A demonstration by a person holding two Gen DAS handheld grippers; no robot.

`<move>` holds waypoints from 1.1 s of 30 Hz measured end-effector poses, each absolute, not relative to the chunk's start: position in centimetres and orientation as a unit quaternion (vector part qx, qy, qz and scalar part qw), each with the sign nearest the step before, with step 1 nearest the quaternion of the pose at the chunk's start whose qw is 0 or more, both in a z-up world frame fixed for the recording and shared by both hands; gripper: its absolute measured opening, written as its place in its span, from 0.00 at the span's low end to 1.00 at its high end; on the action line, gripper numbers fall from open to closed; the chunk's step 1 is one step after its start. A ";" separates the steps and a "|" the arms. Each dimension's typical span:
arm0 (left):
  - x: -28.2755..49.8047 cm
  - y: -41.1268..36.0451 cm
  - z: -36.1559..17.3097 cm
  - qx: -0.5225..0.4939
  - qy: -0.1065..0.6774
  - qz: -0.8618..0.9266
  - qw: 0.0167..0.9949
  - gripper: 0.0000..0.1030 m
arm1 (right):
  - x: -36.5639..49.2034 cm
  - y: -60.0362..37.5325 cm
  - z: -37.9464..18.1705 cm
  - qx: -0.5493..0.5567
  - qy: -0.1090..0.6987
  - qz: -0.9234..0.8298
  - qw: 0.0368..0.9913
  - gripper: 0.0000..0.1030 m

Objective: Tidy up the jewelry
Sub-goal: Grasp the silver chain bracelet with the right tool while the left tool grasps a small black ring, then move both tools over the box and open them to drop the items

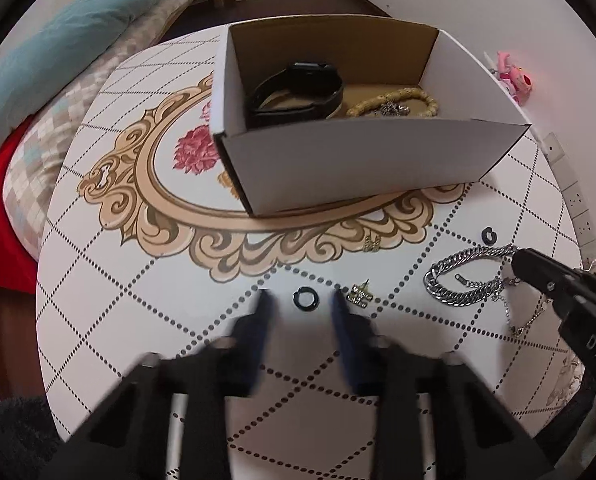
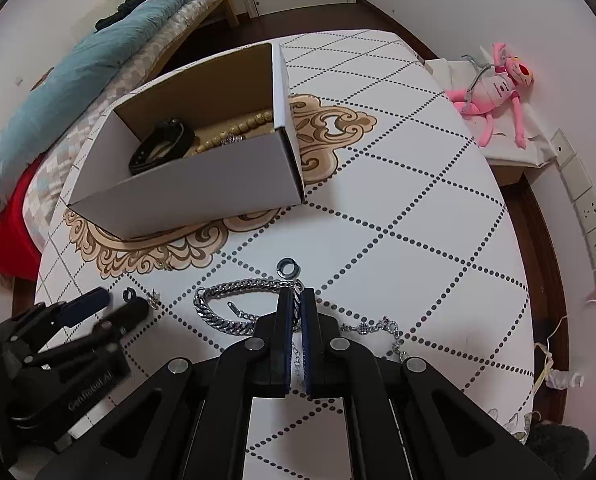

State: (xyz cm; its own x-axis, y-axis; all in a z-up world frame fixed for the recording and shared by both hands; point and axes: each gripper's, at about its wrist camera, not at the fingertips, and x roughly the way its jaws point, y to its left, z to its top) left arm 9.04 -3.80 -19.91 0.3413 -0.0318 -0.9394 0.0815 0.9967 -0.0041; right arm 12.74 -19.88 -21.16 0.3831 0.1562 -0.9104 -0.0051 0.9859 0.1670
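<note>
An open cardboard box [image 1: 361,160] stands on the table and holds a black watch [image 1: 298,92], a beaded bracelet [image 1: 397,100] and a small silver piece. My left gripper [image 1: 302,298] is open, its fingers on either side of a small black ring [image 1: 305,298]. A gold charm [image 1: 359,295] lies just right of it. My right gripper [image 2: 296,300] is shut on the silver chain bracelet [image 2: 226,312], which lies on the table; this chain also shows in the left wrist view [image 1: 457,284]. A second black ring [image 2: 285,269] lies just beyond it.
A thin silver chain [image 2: 381,328] lies right of my right gripper. A gold earring [image 1: 371,243] sits on the table's ornate border. A pink plush toy [image 2: 493,92] lies beyond the table's right edge. A bed with a teal blanket [image 2: 98,64] stands at the left.
</note>
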 end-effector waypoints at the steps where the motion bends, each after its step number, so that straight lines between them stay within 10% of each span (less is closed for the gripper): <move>1: 9.1 -3.8 -19.9 0.020 0.573 -0.036 0.819 0.10 | 12.7 -19.9 -21.2 0.069 0.554 0.049 0.828 0.04; 33: 11.6 -2.4 -5.4 -0.007 0.451 -0.070 0.890 0.10 | 16.6 -18.8 -5.3 0.091 0.449 0.157 0.875 0.04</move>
